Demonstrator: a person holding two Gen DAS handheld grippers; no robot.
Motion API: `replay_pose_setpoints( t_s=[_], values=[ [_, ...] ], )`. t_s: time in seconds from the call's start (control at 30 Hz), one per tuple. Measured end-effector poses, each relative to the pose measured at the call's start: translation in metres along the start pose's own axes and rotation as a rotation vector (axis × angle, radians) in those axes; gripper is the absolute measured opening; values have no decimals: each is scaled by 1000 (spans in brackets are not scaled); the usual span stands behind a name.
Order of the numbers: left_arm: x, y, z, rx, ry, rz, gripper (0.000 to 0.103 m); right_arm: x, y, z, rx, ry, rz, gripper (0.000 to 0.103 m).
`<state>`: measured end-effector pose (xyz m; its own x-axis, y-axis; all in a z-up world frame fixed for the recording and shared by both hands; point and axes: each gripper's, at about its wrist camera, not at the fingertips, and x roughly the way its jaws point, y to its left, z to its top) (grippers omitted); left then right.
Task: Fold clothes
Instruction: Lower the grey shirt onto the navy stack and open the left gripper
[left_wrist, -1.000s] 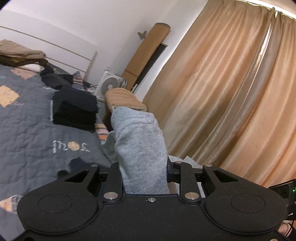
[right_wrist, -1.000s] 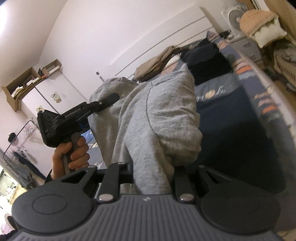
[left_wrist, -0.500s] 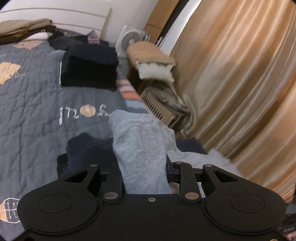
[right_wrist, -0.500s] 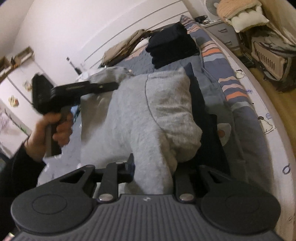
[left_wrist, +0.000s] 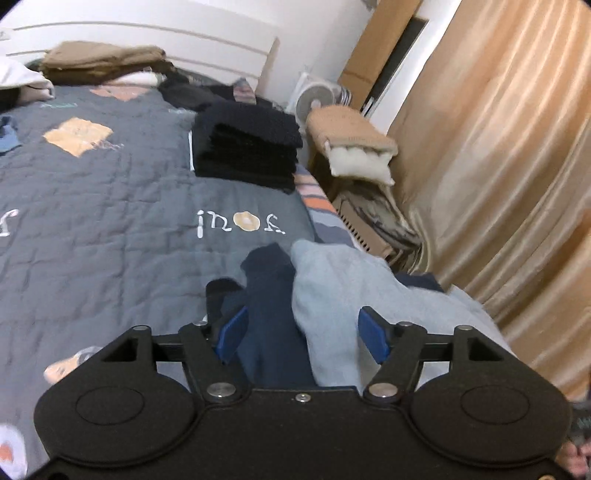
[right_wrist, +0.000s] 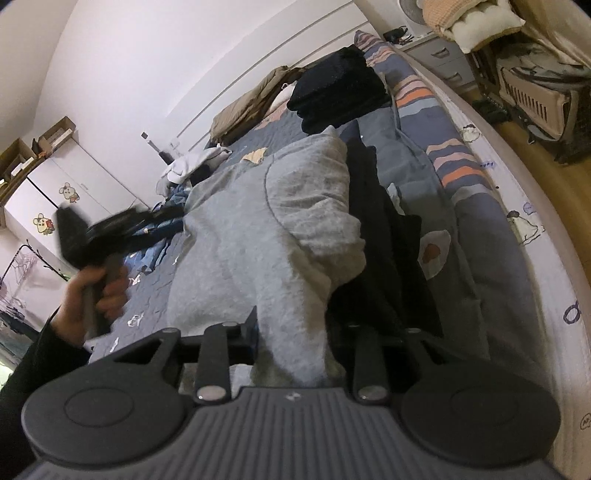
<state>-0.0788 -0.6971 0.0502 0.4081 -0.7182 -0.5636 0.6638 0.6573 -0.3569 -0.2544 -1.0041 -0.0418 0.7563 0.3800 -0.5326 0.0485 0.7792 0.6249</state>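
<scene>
Pinching grey sweatshirt in right hand-held gripper; left hand-held gripper spread wide over quilted bed.

Black hand-held gripper, blue pads, silver screws

Bedroom. Bed with grey quilted cover, white slatted headboard against a white wall. Tan floor-length curtains along one side. White fan near the headboard corner. White wardrobe with mouse stickers; cardboard boxes on top. Wooden floor beside the bed.
</scene>
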Motion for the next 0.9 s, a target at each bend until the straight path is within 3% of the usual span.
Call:
replay_pose_setpoints(
  t_s=[0.1, 0.37, 0.5, 0.7, 0.9],
  values=[
    [-42, -11, -23, 33, -43, 4, 70, -3, 1, 0, 1, -8, -8, 31],
    [-96, -105, -111, 282, -87, 68, 70, -18, 0, -3, -1, -28, -37, 33],
    [-93, -135, -146, 410, -96, 160, 70, -26, -2, -7, -3, -49, -33, 33],
    [-84, -148, -177, 484, -104, 232, 70, -41, 5, -18, -50, -73, -102, 37],
    [-81, -160, -193, 587, -130, 289, 58, -73, 11, -28, -106, -121, -193, 40]
  ],
)
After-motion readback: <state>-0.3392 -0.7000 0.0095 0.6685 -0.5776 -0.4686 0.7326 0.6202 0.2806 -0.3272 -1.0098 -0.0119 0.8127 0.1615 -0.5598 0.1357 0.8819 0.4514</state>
